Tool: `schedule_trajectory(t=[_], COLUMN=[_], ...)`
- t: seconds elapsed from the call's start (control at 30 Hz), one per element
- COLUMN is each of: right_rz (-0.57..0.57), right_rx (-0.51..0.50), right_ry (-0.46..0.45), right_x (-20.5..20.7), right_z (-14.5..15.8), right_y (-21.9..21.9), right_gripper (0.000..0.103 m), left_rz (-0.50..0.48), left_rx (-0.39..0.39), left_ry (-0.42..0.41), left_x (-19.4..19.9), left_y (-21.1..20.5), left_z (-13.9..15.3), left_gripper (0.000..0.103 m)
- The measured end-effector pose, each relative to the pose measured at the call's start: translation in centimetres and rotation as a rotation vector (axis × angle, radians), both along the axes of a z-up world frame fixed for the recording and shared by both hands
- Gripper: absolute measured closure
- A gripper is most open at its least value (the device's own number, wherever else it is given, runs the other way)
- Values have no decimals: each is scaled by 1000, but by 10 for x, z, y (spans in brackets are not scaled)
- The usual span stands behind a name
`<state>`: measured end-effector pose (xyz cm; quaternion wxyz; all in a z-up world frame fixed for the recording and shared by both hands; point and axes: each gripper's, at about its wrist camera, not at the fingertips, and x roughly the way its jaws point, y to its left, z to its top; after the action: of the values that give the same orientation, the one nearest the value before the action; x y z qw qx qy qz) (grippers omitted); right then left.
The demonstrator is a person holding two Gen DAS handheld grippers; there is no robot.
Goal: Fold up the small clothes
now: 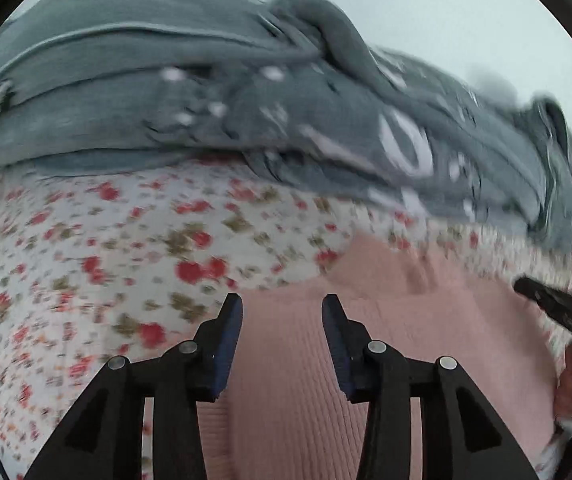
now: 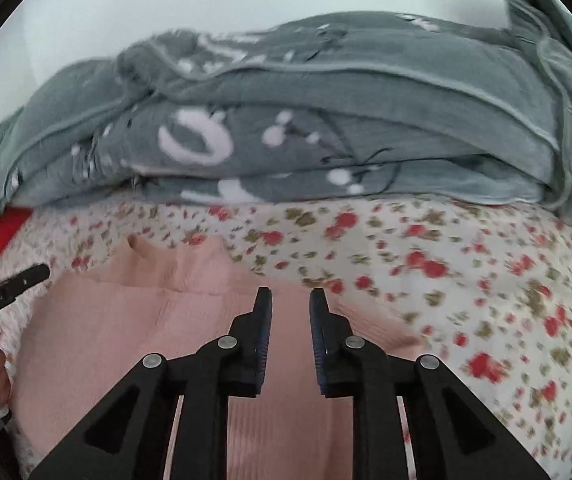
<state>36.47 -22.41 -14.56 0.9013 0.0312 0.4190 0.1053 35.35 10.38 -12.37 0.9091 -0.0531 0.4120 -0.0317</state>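
Pink ribbed clothing (image 1: pixel 385 344) (image 2: pixel 134 340) lies flat on the near part of a bed covered by a white sheet with red flowers (image 1: pixel 98 248) (image 2: pixel 465 272). Its collar end points toward the far side. Behind it, a grey blanket with white marks (image 1: pixel 214 92) (image 2: pixel 325 128) is piled along the far edge, against a pale wall (image 1: pixel 445 4) (image 2: pixel 166 4).

Left tool (image 1: pixel 282 308) (image 2: pixel 4 286) hangs above the garment with its jaws fairly wide and nothing between them. Right tool (image 2: pixel 290 300) (image 1: pixel 553 308) is over the same garment, jaws narrower but still apart and holding nothing. Both views are blurred.
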Motion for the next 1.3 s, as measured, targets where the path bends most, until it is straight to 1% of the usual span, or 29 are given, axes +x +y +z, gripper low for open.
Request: schedule_trajectory(t=[0.03, 0.07, 0.1, 0.13, 0.17, 0.2, 0.27, 0.3, 0.4, 0.47, 0.53, 0.6, 0.9, 1.3], right_rz=[7, -2, -4, -1, -10, -24, -21, -23, -25, -24, -24, -24, -20, -19], right_rx=[-15, -47, -52, -21, 17, 32, 49, 52, 46, 43, 45, 42, 31, 30], right_ry=[13, 47, 86, 86, 64, 55, 78, 68, 65, 65, 68, 68, 73, 77], right_x=[5, 10, 14, 15, 14, 13, 16, 16, 15, 16, 16, 16, 18, 18], right_z=[-11, -29, -41, -42, -35, -35, -41, -39, -39, -39, -39, -40, -40, -40], right_y=[4, 6, 5, 3, -3, -6, -8, -8, -7, -6, -4, -6, -3, -3], right_gripper=[84, 84, 84, 85, 85, 85, 85, 85, 85, 85, 85, 85, 85, 85], left_rz=[-13, -22, -28, -30, -34, -42, -36, -33, -32, -32, -29, -27, -22, -31], left_rx=[35, 52, 60, 53, 40, 26, 30, 40, 65, 44, 3, -11, 25, 10], left_ry=[19, 37, 47, 29, 17, 10, 21, 15, 12, 13, 10, 7, 13, 12], left_x=[2, 2, 2, 0, -1, -2, -2, -2, -3, -1, 0, 1, 2, 3], left_y=[-5, -7, -8, -8, -8, -7, -7, -9, -13, -12, -6, -4, -7, -6], left_z=[-12, -21, -28, -26, -24, -25, -26, -25, -25, -27, -28, -29, -30, -30], left_gripper=[64, 64, 64, 63, 58, 57, 57, 57, 57, 57, 57, 57, 57, 57])
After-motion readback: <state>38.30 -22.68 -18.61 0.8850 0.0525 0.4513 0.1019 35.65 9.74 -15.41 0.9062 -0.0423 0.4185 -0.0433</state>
